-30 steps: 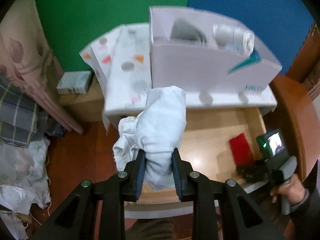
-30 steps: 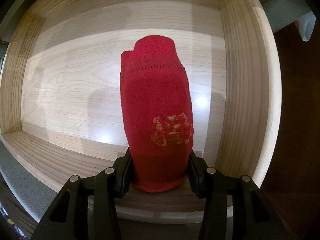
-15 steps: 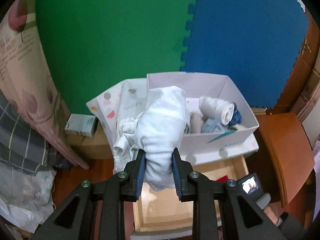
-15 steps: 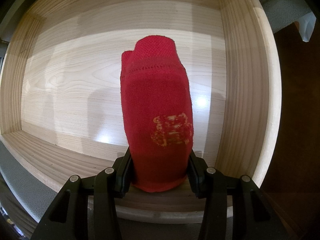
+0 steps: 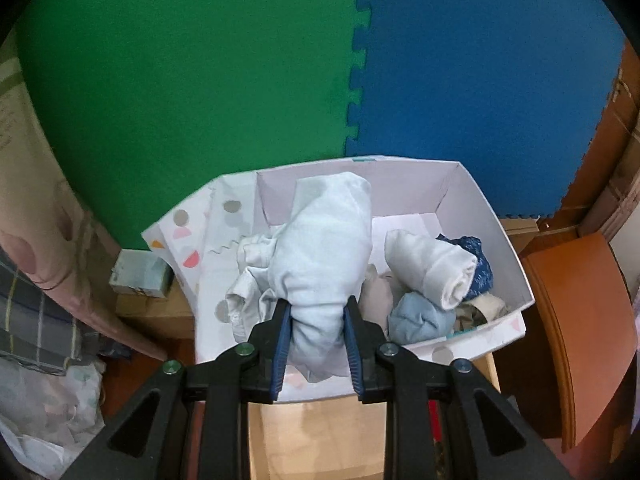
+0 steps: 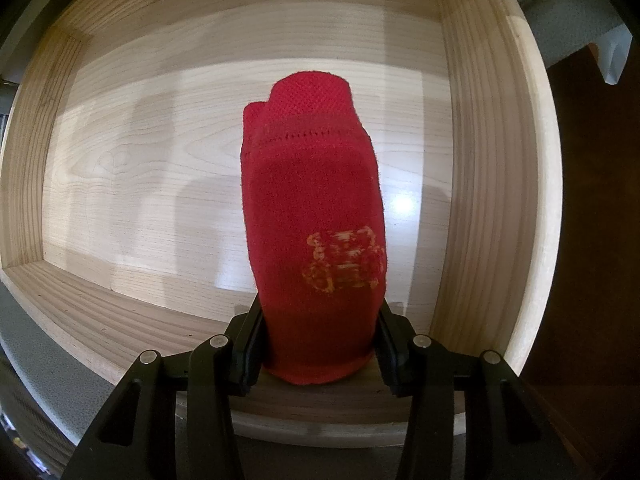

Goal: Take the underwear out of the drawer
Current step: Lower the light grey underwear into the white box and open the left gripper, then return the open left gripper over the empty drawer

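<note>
Your left gripper (image 5: 316, 340) clamps pale rolled garment (image 5: 320, 264), hanging over white box (image 5: 508, 256) at 12 o'clock, above rolls already inside. Your right gripper (image 6: 318, 344) pinches red garment (image 6: 316, 224), low in wooden drawer (image 6: 488, 160), otherwise bare. Left: drop pale piece, lift red one out.

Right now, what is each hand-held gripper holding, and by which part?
Left hand-held gripper: pale blue rolled garment, near its lower end. Right hand-held gripper: red folded garment, at its near end.
</note>
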{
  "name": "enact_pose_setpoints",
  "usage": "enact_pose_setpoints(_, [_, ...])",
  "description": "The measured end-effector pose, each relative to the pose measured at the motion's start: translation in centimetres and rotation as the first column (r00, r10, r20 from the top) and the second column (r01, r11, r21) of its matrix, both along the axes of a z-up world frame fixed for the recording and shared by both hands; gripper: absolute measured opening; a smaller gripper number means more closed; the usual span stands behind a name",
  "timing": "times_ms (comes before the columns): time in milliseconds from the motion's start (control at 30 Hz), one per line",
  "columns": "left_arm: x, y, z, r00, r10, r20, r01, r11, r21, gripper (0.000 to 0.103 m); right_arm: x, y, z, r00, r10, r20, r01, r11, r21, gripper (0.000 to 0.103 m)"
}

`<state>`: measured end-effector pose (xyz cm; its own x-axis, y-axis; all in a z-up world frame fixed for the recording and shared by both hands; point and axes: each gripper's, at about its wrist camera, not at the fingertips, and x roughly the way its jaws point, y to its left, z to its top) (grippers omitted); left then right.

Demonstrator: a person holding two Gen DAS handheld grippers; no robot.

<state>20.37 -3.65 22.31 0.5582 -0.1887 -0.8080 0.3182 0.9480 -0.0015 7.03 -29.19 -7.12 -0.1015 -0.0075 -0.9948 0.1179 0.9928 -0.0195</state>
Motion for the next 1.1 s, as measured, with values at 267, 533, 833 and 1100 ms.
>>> enact_pose_setpoints(267, [3.5, -1.7, -4.4, 0.997, 0.015, -0.075, -0.013, 0.999, 0.035, 0.025, -0.1, 0.0, 0.0, 1.0, 0.0, 0.0, 0.0, 1.0, 0.0, 0.044])
enact_pose_setpoints(533, [4.3, -2.3, -7.1, 0.995, 0.026, -0.095, -0.022, 0.999, 0.048, 0.027, -0.1, -0.1, 0.0, 1.0, -0.001, -0.001, 0.001, 1.0, 0.0, 0.044])
enact_pose_setpoints(833, [4.1, -1.8, -6.8, 0.995, 0.028, -0.1, -0.025, 0.999, 0.034, 0.033, -0.1, -0.1, 0.0, 1.0, 0.0, 0.0, 0.0, 1.0, 0.0, 0.044])
enact_pose_setpoints(1100, [2.6, -1.5, -5.8, 0.994, 0.002, -0.11, 0.004, 0.999, 0.05, 0.044, 0.0, -0.1, 0.0, 1.0, 0.001, -0.001, -0.001, 1.0, 0.0, 0.044])
